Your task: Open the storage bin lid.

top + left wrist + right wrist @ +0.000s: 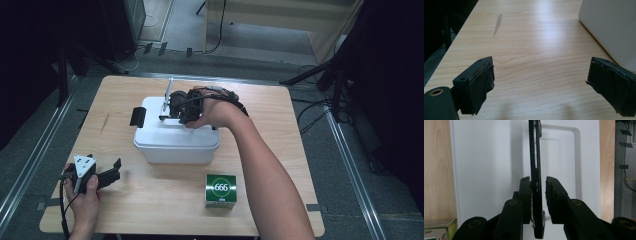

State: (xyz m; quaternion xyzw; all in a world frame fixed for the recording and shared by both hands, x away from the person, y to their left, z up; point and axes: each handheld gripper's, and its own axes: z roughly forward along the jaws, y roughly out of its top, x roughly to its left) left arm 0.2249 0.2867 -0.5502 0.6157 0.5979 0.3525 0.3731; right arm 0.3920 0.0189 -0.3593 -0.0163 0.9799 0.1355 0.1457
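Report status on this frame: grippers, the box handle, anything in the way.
Left gripper open, idle over the table. Right gripper straddling the raised black handle of the white box, small gap at one pad. Green carton stands clear.

Left gripper (pixel 118 168): held low at the table's near left corner, jaws wide apart, nothing between them.
Right gripper (pixel 538 195): forearm stretched forward, jaws narrowed around a thin black handle (pixel 535 165).

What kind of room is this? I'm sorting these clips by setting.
Probably a lab or recording workspace, not a home: a lone wooden table stands on a grey floor, loose cables trail nearby, and dark stands surround it.
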